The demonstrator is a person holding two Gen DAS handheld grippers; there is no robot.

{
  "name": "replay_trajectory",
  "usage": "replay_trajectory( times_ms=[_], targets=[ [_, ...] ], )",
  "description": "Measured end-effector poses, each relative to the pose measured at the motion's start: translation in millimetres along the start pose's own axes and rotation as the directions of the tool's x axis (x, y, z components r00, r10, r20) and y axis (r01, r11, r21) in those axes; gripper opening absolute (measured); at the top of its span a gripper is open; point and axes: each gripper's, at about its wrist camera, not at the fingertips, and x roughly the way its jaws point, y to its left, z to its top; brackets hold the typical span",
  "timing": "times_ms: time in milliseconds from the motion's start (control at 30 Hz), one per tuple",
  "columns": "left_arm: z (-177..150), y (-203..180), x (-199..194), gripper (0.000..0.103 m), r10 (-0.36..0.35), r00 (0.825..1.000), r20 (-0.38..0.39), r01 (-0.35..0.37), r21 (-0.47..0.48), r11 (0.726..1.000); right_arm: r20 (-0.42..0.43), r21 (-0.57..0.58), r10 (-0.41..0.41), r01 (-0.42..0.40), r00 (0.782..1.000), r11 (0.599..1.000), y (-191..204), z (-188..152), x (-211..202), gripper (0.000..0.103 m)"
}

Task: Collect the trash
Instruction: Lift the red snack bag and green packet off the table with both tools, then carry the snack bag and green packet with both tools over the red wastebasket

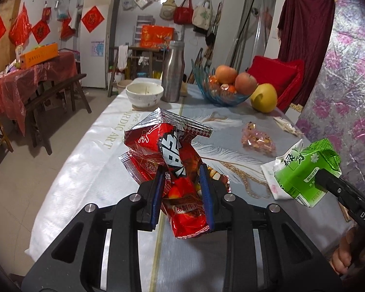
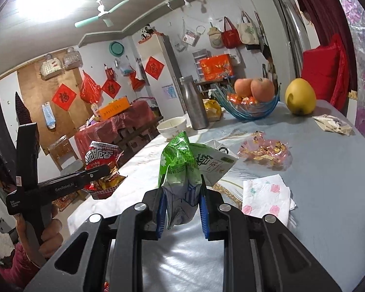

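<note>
My left gripper point(image 1: 182, 170) is shut on a crumpled red snack bag point(image 1: 175, 150) and holds it above the table; the bag also shows in the right wrist view point(image 2: 102, 163). My right gripper point(image 2: 181, 185) is shut on a squashed green and white drink carton point(image 2: 182, 168), which also shows in the left wrist view point(image 1: 304, 170). On the table lie a flowered paper napkin point(image 2: 265, 197), a pink and gold candy wrapper point(image 2: 267, 152) and a crumpled white wrapper point(image 2: 333, 124).
At the far end of the table point(image 2: 328, 170) stand a white bowl point(image 1: 144, 95), a steel bottle point(image 1: 172, 73), a blue glass fruit bowl point(image 1: 221, 90) with apples, and a yellow pomelo point(image 1: 264, 97). A flowered wall point(image 1: 348, 97) runs along the right.
</note>
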Motion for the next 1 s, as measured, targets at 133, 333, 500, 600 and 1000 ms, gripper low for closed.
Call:
replay_trajectory(
  times_ms=[133, 333, 500, 600, 1000],
  targets=[
    [-5.1, 2.1, -23.4, 0.030, 0.003, 0.999, 0.033, -0.003, -0.001, 1.000, 0.029, -0.015, 0.013, -0.013, 0.999, 1.000, 11.7, -2.0, -20.2, 0.024],
    [-17.5, 6.5, -61.3, 0.030, 0.035, 0.996, 0.087, -0.036, 0.004, 0.999, 0.061, -0.041, 0.044, -0.042, 0.997, 0.998, 34.0, -6.4, -47.5, 0.024],
    [-27.9, 21.6, -94.3, 0.030, 0.055, 0.990, 0.126, -0.054, -0.018, 0.998, 0.087, -0.084, 0.079, -0.072, 0.993, 0.994, 61.2, -9.3, -69.6, 0.024],
    [-34.8, 33.0, -113.1, 0.030, 0.068, 0.987, 0.148, -0.064, -0.029, 0.998, 0.093, -0.115, 0.107, -0.096, 0.990, 0.989, 80.7, -11.5, -80.3, 0.024],
    [-80.9, 100.6, -165.4, 0.030, 0.209, 0.972, 0.103, -0.208, -0.025, 0.978, 0.008, -0.239, 0.226, -0.218, 0.974, 0.946, 178.0, -29.7, -79.9, 0.024]
  ],
)
